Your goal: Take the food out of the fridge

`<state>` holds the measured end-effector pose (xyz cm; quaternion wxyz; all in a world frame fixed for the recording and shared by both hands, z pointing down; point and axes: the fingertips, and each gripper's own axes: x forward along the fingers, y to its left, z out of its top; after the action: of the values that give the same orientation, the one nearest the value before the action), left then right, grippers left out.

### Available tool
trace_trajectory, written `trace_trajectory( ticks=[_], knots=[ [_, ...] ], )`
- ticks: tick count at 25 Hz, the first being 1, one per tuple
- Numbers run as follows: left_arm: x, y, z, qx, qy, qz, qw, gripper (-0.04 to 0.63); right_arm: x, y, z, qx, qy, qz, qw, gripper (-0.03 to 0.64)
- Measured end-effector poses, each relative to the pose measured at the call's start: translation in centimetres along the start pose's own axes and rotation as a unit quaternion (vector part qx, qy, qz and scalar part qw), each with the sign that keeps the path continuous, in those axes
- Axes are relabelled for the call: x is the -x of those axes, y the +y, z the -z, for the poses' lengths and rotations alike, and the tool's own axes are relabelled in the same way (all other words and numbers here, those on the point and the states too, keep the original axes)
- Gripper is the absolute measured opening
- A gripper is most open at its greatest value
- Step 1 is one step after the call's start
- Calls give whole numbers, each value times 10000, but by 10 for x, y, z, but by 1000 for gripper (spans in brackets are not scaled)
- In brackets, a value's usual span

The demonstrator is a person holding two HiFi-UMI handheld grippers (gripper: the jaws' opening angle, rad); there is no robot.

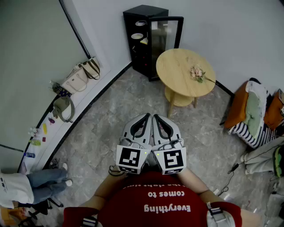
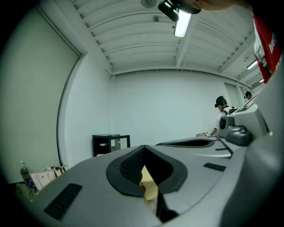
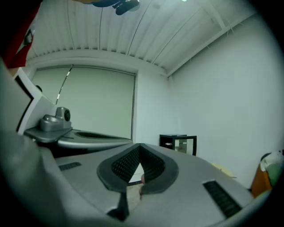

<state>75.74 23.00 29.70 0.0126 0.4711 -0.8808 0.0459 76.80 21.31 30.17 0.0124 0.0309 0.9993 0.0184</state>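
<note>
Black fridge (image 1: 143,10) sits at twelve o'clock, well apart from us; we hold left tool (image 1: 145,119) and right tool (image 1: 158,119) side by side, both closed, empty, equally near.

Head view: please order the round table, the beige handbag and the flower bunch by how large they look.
Largest to smallest:
1. round table
2. beige handbag
3. flower bunch
</note>
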Motion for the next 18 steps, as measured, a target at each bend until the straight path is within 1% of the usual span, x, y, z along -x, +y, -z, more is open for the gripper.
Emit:
trace_trajectory(
  ticks=[11, 18],
  knots=[
    [-19, -21, -4, -49, 11, -40, 10000, 0, 9, -26, -3, -107, -37, -38, 9999, 11],
    [-19, -34, 11, 15, 145, -108, 9998, 0, 19, -32, 13, -192, 61, -120, 9997, 11]
  ],
)
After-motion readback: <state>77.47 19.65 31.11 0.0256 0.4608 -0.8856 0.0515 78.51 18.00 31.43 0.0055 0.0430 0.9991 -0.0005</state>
